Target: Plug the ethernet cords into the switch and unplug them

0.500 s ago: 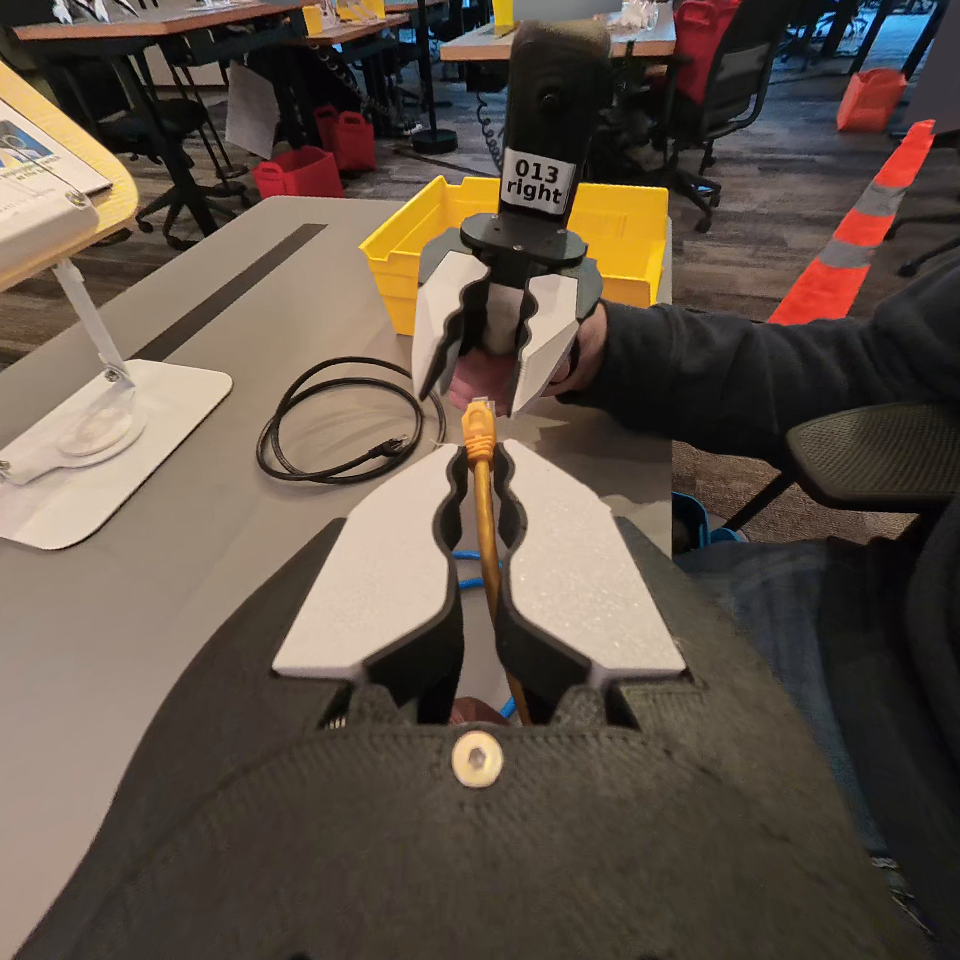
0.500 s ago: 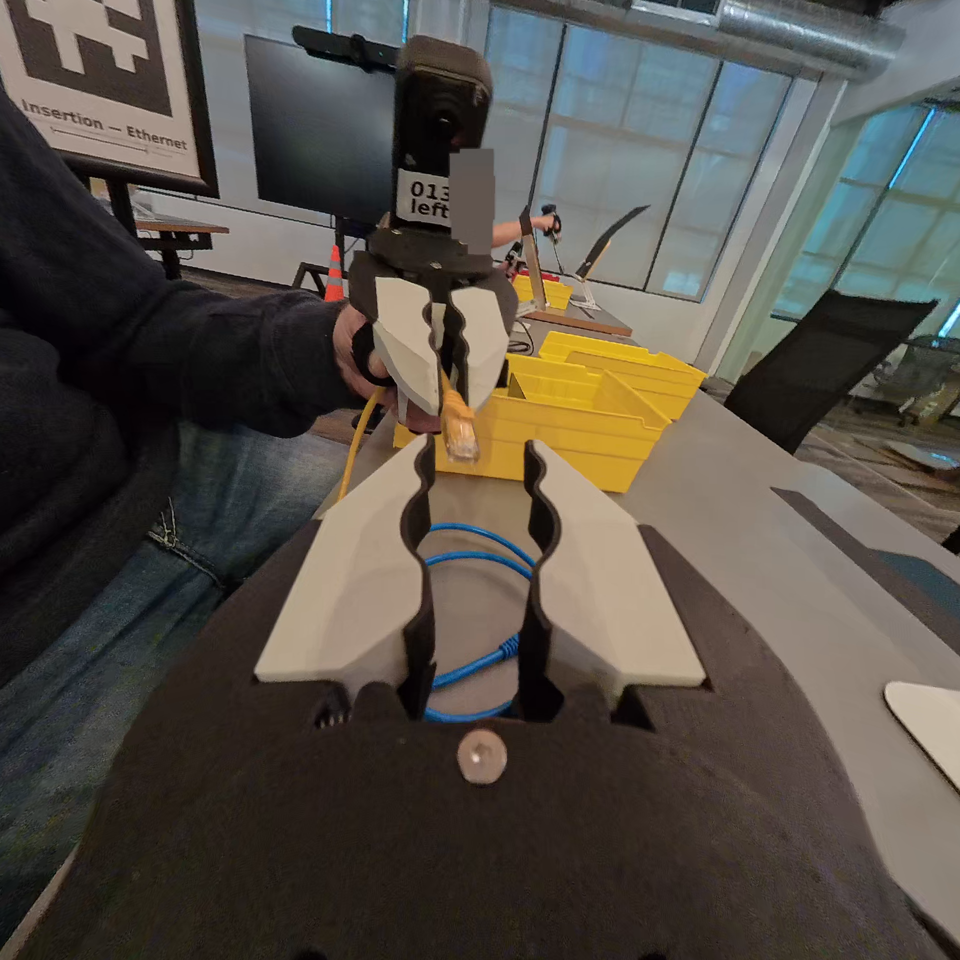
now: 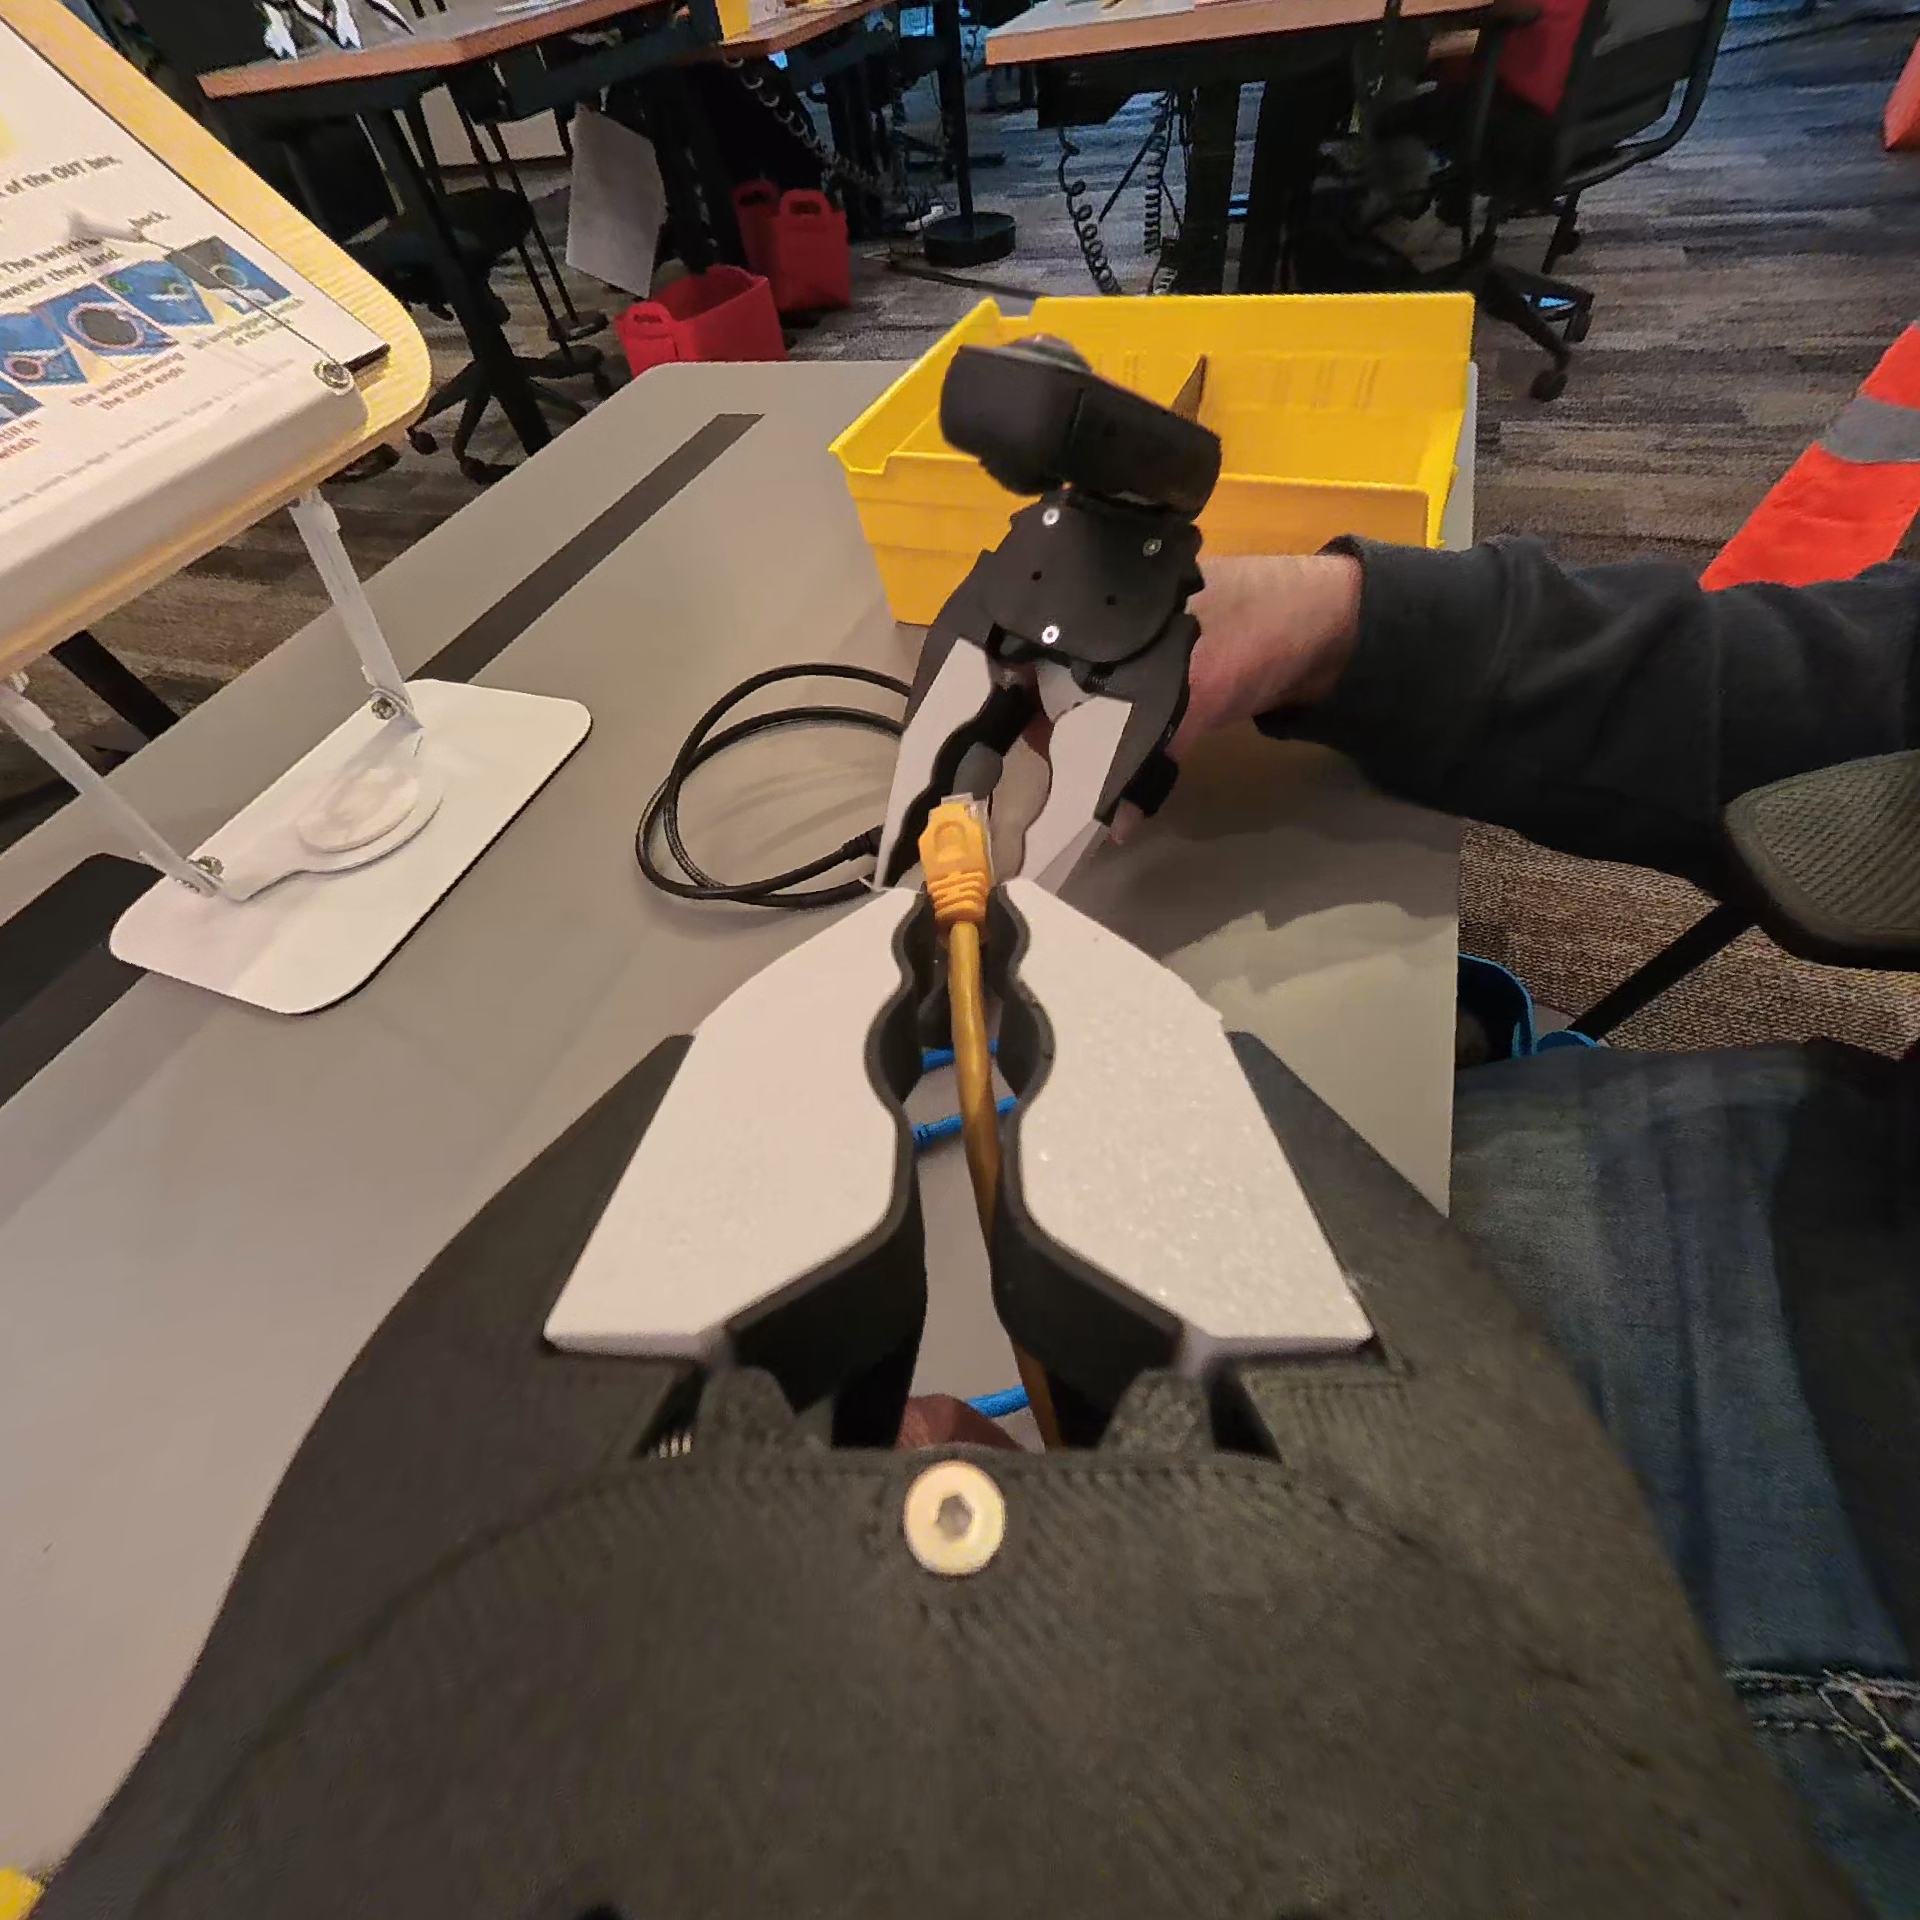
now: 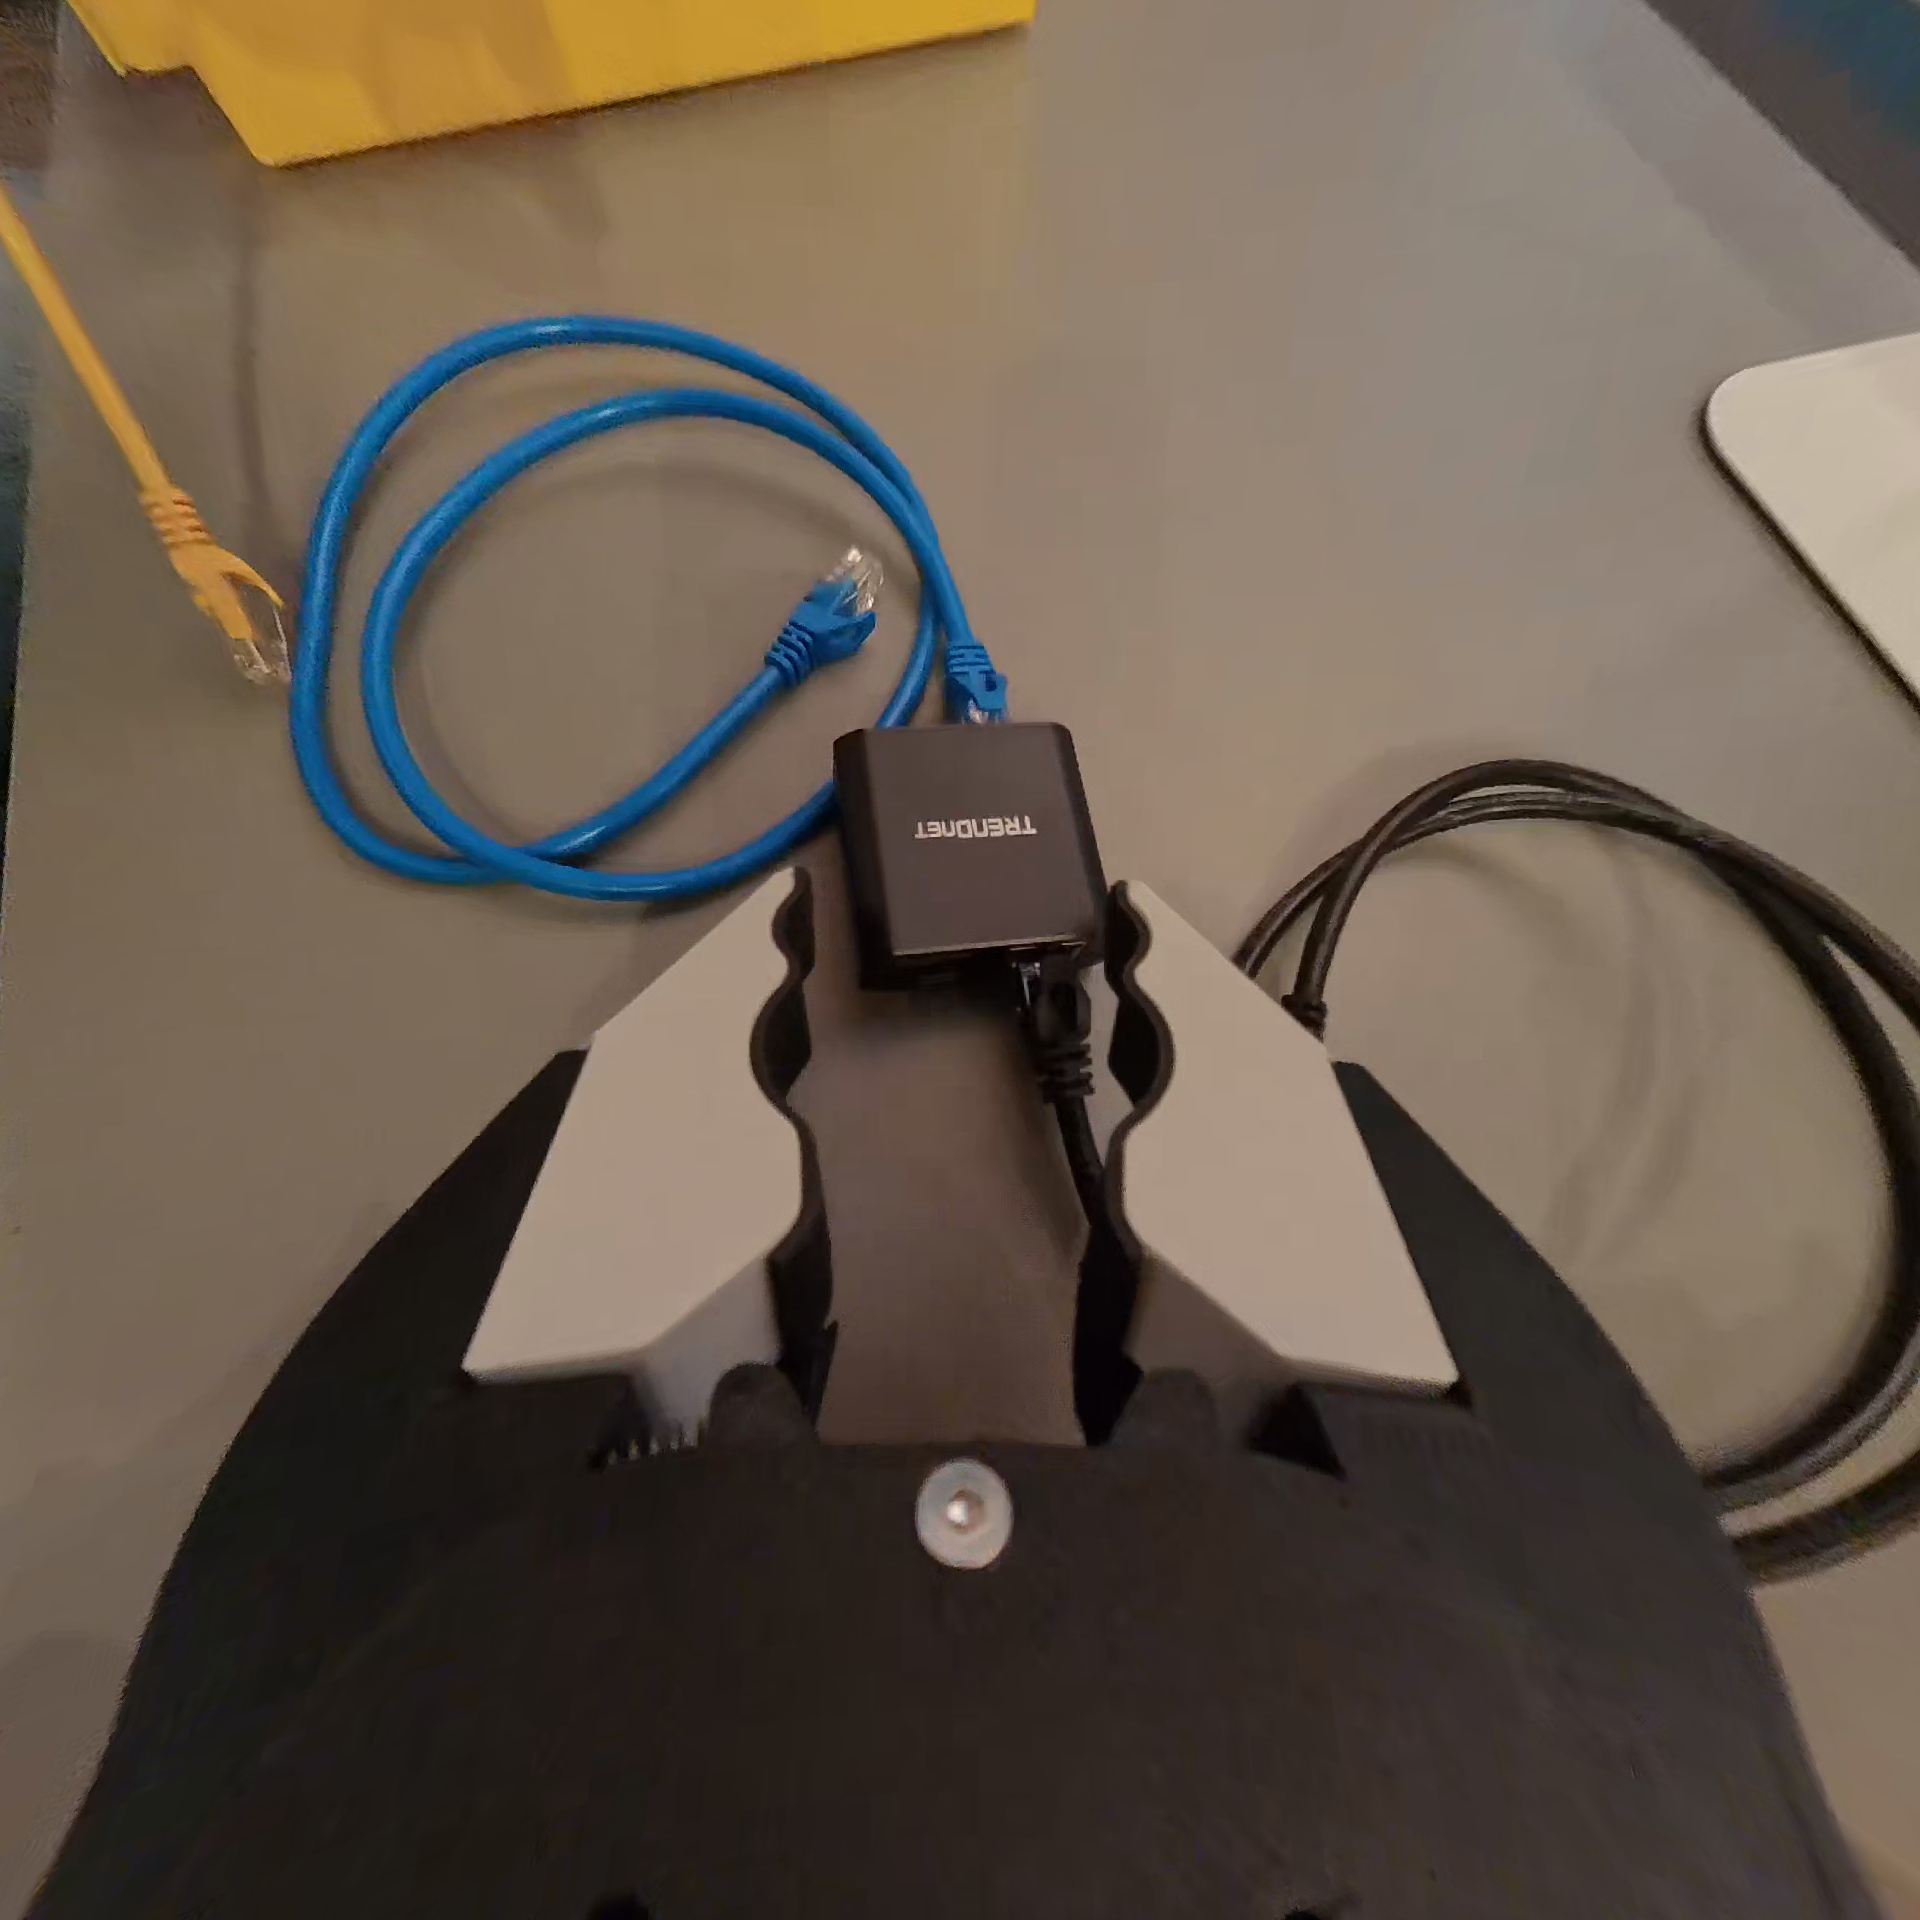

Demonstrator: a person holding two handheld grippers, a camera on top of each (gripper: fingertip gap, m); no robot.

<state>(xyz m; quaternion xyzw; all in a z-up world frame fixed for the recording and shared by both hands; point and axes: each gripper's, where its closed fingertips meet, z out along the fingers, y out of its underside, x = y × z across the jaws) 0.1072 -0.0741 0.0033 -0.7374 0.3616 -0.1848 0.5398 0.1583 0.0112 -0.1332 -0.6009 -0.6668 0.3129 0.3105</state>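
Observation:
My left gripper [image 3: 961, 899] is shut on an orange ethernet cord [image 3: 971, 1039]; its plug [image 3: 951, 847] sticks out past the fingertips, above the table. My right gripper [image 4: 961, 888] is open and points down at the table, its fingertips either side of the near end of a small black switch [image 4: 961, 821]. It also shows in the left wrist view [image 3: 977, 873], just behind the orange plug. A blue cord [image 4: 623, 644] is plugged into the switch's far side; its other plug [image 4: 831, 613] lies free. A black cord [image 4: 1060, 1039] is plugged into the near side.
A second orange plug [image 4: 234, 613] shows near the table's left edge. The black cable coil [image 4: 1662, 987] lies to the right of the switch. A yellow bin [image 3: 1195, 436] stands at the table's far end. A white sign stand [image 3: 343, 831] is on the left. Some 15 cm of space lies between my two pairs of fingers.
My right gripper has tipped from facing the left gripper to pointing down over the switch. My left gripper still holds the orange cord in about the same place.

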